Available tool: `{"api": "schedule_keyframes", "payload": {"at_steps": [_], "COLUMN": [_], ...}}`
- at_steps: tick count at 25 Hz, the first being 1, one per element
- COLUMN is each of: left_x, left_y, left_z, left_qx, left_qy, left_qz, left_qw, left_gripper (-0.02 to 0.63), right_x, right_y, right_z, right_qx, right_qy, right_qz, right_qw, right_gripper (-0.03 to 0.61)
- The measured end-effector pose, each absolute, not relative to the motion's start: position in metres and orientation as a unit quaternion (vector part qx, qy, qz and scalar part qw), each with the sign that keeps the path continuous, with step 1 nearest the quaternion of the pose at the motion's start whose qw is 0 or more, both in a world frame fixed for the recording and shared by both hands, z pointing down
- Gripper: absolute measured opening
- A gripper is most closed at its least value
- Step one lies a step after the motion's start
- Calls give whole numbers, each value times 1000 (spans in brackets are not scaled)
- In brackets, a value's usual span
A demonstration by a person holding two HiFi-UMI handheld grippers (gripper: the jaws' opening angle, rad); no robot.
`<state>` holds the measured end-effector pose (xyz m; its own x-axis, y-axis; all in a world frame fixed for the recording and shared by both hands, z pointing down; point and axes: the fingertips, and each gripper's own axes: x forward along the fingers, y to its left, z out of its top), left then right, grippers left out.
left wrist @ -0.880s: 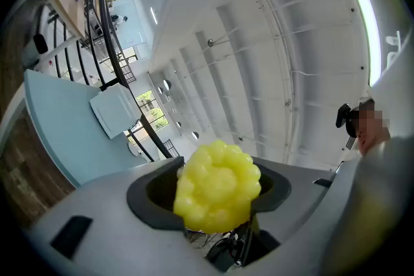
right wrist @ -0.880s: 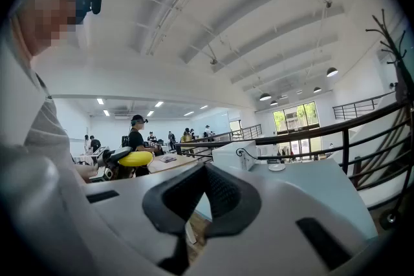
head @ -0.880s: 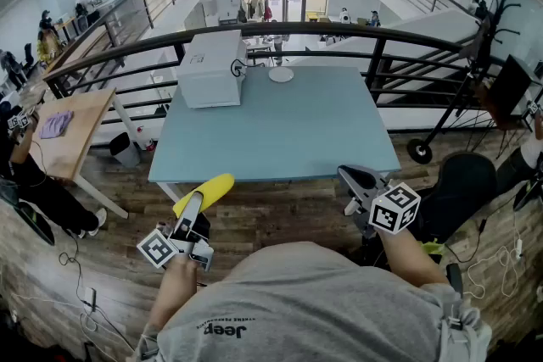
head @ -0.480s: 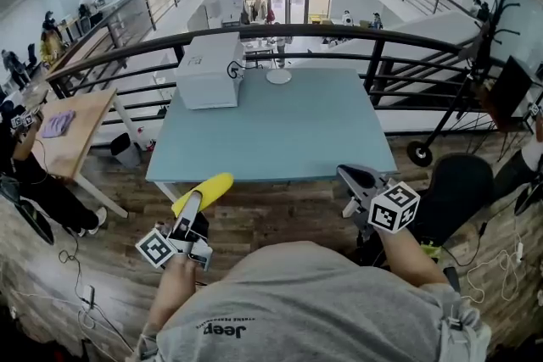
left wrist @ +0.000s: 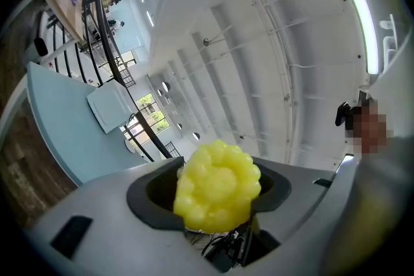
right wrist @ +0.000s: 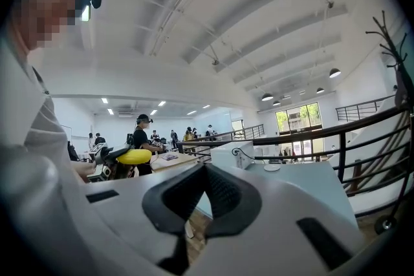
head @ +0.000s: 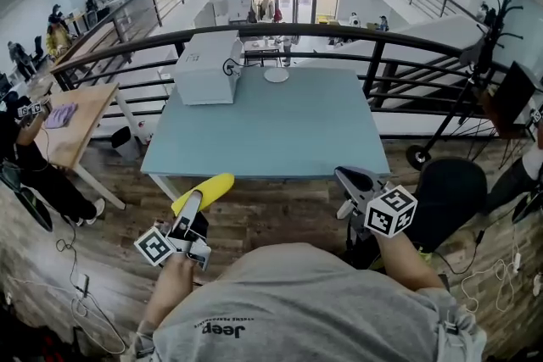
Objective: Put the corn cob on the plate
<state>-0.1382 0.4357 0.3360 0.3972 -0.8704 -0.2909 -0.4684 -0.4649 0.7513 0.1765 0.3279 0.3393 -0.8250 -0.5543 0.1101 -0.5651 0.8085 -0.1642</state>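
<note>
Short of the blue surface's [head: 263,131] near edge, the left claw [head: 190,206] is clamped on the corn cob [head: 204,192], picked up but not yet delivered. The plate [head: 276,75] sits empty at the surface's far edge, well apart. Off the near right corner, the right claw [head: 352,180] is pressed together, holding nothing.

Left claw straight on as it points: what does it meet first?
Likely nothing near: the left claw, holding the corn, tilts upward, so it should pass over the near edge of the table. Depth is unclear.

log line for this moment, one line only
left tool: shut on corn cob | right tool: shut, empty | plate: far side of table
</note>
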Motion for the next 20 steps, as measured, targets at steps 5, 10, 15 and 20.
{"api": "schedule_keyframes", "payload": {"at_steps": [5, 10, 15, 20], "left_x": [-108, -93, -89, -109], "left_y": [438, 438, 434, 416], "left_z": [328, 326, 332, 346], "left_qx": [788, 790, 796, 793], "left_qy": [-433, -442, -444, -434], "left_qz": [-324, -298, -279, -282], "left_qw": [294, 302, 304, 321], "left_gripper": [255, 255, 255, 255], "right_x": [190, 183, 171, 144], "right_y": [338, 350, 347, 330], "right_z": [339, 352, 370, 379], "right_qx": [275, 249, 233, 234], "right_qy": [-957, -964, -966, -965], "right_qz": [91, 92, 108, 116], "right_qw": [21, 11, 12, 26], "right_gripper": [17, 17, 17, 17]}}
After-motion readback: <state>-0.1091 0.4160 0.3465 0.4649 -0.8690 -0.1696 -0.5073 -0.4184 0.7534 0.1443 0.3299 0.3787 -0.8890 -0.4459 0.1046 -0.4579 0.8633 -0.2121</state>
